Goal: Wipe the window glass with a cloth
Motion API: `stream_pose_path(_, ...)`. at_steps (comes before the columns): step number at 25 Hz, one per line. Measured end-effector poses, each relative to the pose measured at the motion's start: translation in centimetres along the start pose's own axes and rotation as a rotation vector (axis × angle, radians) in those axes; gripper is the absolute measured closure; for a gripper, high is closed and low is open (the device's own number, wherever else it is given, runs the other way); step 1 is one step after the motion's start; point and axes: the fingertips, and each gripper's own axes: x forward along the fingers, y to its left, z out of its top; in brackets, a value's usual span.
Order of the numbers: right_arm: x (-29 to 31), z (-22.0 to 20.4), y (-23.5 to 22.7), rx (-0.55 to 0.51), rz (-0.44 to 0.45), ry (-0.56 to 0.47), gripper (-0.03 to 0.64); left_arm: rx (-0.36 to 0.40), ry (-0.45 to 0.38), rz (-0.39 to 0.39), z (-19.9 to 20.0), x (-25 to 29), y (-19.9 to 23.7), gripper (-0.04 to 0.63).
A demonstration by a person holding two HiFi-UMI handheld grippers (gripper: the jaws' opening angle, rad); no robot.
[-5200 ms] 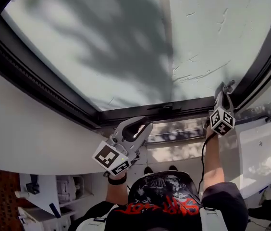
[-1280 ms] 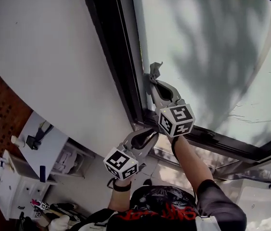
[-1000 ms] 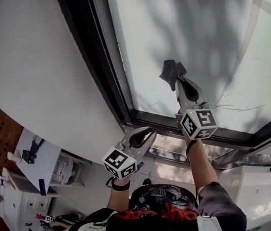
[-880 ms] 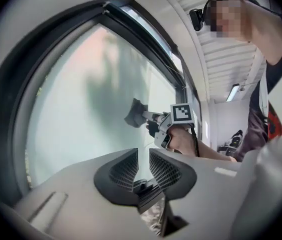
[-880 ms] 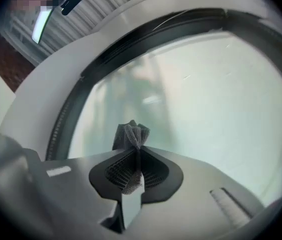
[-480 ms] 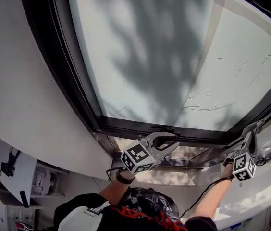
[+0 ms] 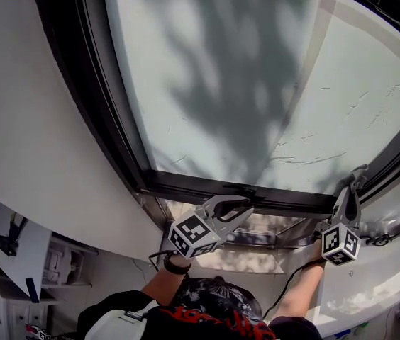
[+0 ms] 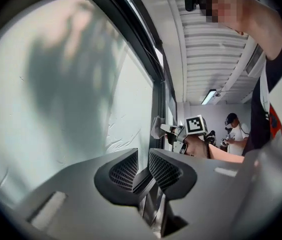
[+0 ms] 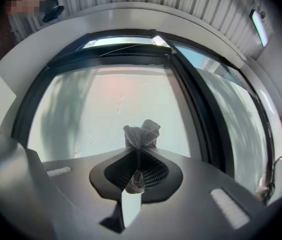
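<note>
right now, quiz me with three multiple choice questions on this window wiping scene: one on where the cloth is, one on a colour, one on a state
1. In the head view, near which part of the window glass is the cloth?
A. lower right corner
B. top left corner
C. dead centre

2. What colour is the window frame?
A. white
B. black
C. red

3. How is the right gripper?
A. wide open, empty
B. shut on nothing
C. shut on the cloth

Answers:
1 A, the cloth sits by the frame at the pane's lower right.
2 B, the frame round the glass is black.
3 C, the right gripper view shows the cloth pinched between its jaws.
</note>
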Motion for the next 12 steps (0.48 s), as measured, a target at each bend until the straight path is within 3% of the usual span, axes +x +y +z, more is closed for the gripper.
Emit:
stream_pose_path(4, 0.7, -0.8, 12.0, -0.089, 0.231, -0.027, 0.594, 0.009, -0.005, 0.115, 0.2, -3.1, 2.0, 0.538)
stream_pose_path(7, 0.4, -2.6, 20.9, -0.045, 0.420, -0.013, 0.595, 0.033, -0.044, 0.203, 1.3, -5.1, 3.6, 0.538)
stream_pose_path(12, -0.1, -5.1, 27.8, 0.007, 0.545, 0.011, 0.595, 0.054, -0.113, 0.303, 2.7, -7.8, 5.5, 0.545)
